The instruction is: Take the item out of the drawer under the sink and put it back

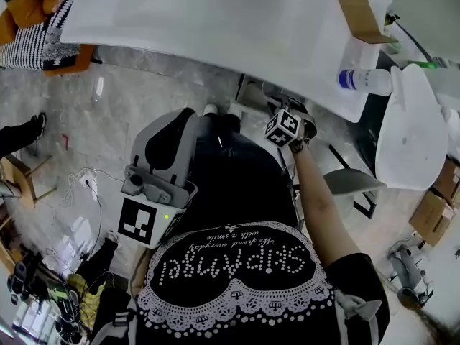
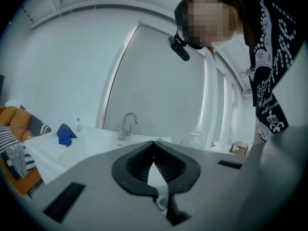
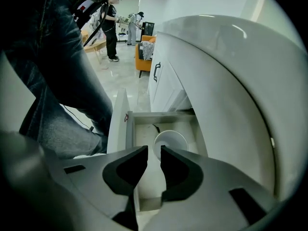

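The drawer (image 3: 139,119) under the white sink counter (image 1: 215,27) is pulled out, and a white bowl (image 3: 173,139) lies inside it. My right gripper (image 3: 154,150) points steeply down over the drawer, just above the bowl. Its jaws stand apart with nothing between them. In the head view this gripper (image 1: 286,124) sits at the counter's front edge, its jaws hidden under the marker cube. My left gripper (image 2: 154,143) is held level beside the person's hip, away from the drawer. Its tips meet and it holds nothing.
On the counter are a faucet (image 2: 127,124), a blue cloth (image 2: 65,134), a plastic bottle (image 1: 363,80) and a cardboard box (image 1: 359,9). An orange sofa (image 1: 36,20) stands at the left. The person's legs (image 3: 62,81) are close to the drawer's left side.
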`<act>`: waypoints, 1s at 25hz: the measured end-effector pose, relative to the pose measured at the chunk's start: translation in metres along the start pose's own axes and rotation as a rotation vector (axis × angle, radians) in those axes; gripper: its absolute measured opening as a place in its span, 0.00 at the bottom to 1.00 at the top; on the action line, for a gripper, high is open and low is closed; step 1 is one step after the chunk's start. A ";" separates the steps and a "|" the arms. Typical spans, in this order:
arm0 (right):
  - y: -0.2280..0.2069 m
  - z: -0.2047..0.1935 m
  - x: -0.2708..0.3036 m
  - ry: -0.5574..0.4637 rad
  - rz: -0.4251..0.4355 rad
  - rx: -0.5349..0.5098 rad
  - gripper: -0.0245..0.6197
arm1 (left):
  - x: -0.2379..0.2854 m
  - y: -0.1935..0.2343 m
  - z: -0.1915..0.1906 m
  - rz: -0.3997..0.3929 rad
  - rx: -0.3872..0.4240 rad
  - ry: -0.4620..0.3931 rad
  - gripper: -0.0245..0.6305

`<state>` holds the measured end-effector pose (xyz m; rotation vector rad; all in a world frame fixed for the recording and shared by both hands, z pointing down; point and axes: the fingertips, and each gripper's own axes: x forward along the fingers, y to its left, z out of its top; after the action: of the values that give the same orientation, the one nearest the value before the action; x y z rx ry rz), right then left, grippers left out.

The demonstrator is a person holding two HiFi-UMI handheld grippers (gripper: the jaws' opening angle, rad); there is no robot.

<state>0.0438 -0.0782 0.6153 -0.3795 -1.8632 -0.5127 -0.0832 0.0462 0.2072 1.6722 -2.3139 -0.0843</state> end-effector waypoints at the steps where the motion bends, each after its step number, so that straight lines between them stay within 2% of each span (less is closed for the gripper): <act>1: 0.000 0.000 0.002 0.003 0.005 -0.004 0.16 | 0.000 0.002 -0.002 0.007 -0.005 0.012 0.04; 25: 0.004 -0.006 0.040 0.061 0.070 -0.102 0.16 | 0.005 0.008 -0.012 0.061 -0.045 0.073 0.04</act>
<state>0.0373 -0.0770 0.6550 -0.4905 -1.7632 -0.5666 -0.0891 0.0453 0.2216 1.5563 -2.2897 -0.0617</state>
